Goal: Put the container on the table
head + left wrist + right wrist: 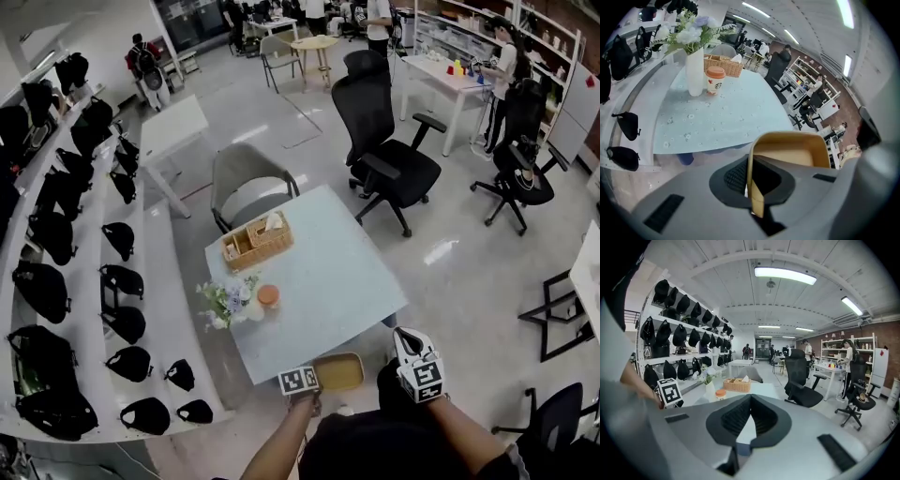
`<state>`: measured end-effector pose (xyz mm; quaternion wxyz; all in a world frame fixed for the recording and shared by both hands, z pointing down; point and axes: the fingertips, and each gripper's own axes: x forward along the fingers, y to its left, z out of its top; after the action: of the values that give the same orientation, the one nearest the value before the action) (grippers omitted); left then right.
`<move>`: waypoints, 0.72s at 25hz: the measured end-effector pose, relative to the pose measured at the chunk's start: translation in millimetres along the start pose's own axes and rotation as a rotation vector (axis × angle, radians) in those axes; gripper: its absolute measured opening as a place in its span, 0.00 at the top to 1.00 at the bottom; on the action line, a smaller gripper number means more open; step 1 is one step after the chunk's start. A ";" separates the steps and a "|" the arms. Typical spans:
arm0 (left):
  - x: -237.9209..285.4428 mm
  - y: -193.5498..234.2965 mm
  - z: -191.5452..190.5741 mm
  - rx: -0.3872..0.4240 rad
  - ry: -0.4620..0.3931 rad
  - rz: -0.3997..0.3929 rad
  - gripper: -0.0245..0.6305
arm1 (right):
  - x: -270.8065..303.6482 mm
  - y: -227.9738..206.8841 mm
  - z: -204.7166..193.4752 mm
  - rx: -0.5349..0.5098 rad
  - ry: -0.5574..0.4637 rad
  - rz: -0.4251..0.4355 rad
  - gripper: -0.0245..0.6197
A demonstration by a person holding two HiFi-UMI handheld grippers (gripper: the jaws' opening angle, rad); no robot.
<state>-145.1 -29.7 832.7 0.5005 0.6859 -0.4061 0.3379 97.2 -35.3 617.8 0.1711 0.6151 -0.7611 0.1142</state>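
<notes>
One tan rectangular plastic container is held just off the near edge of the pale blue desk, not on it. Its side wall is clamped in the jaws of the left gripper, which hides its lower part. The right gripper is seen with jaws together, empty. Counted on the desk: one white flower vase, one orange-lidded paper cup, one wicker basket, contents indistinct.
</notes>
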 end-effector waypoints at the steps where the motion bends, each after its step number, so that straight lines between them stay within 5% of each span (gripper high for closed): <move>1: 5.1 -5.2 4.2 -0.014 0.001 0.006 0.95 | 7.8 -8.8 -0.6 -0.001 0.006 0.013 0.96; 13: 56.7 -61.7 71.4 -0.108 0.016 0.072 0.95 | 94.5 -106.5 4.9 0.022 0.088 0.122 0.96; 18: 72.9 -79.6 96.4 -0.238 -0.017 0.099 0.95 | 124.2 -142.7 4.3 0.084 0.117 0.171 0.96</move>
<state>-36.2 -124.9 837.3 0.5576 0.6035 -0.4809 0.3058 213.0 -179.4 658.4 0.1787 0.5468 -0.7942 0.1957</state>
